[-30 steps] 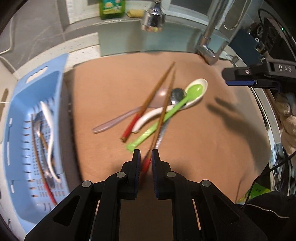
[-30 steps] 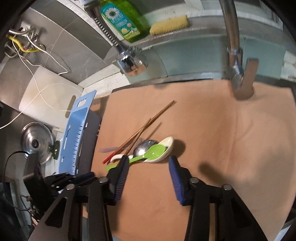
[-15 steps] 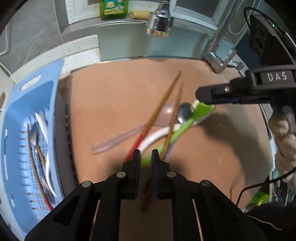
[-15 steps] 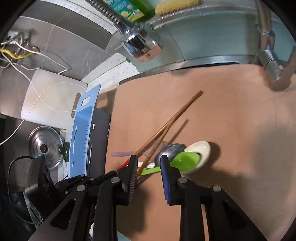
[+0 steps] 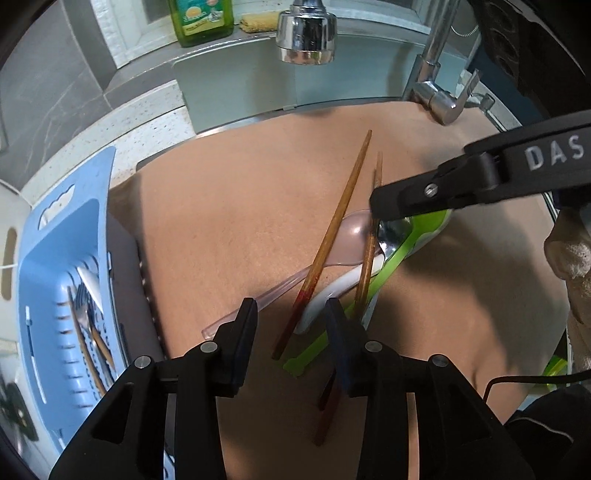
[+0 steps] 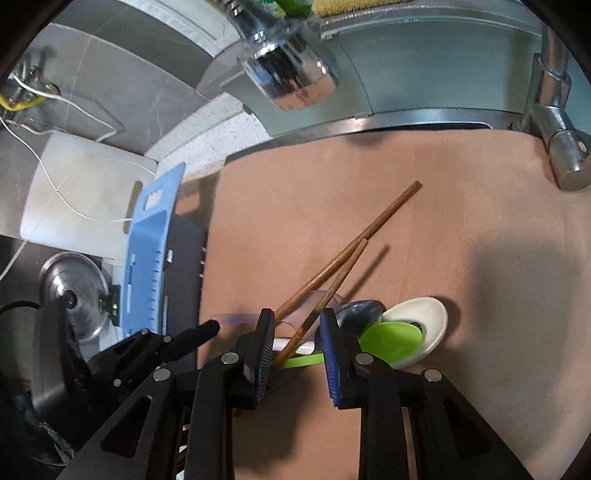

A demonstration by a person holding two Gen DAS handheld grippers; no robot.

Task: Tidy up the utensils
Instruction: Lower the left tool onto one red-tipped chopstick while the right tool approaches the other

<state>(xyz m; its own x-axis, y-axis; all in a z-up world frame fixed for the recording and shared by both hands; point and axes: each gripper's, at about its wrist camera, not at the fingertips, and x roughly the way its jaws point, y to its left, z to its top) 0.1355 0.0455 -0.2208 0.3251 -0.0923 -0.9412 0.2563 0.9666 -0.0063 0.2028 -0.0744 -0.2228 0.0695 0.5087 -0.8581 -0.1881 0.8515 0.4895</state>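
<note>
Two red-tipped wooden chopsticks lie crossed over a clear spoon, a white spoon, a green spoon and a metal spoon on the brown mat. My left gripper stands over their near ends with its jaws opening. One red tip lies loose between the fingers and the other chopstick runs under the right finger. My right gripper hovers over the pile beside the green spoon. A chopstick passes between its blue pads, which do not press on it.
A blue basket holding several utensils stands left of the mat. A chrome spray head hangs above the far side, with a tap at the back right. A pot lid and white board lie beyond the basket.
The left gripper, shut on a chopstick's red end a second ago, has opened and let it go. The right gripper narrowed and came down over the pile, straddling a chopstick.
</note>
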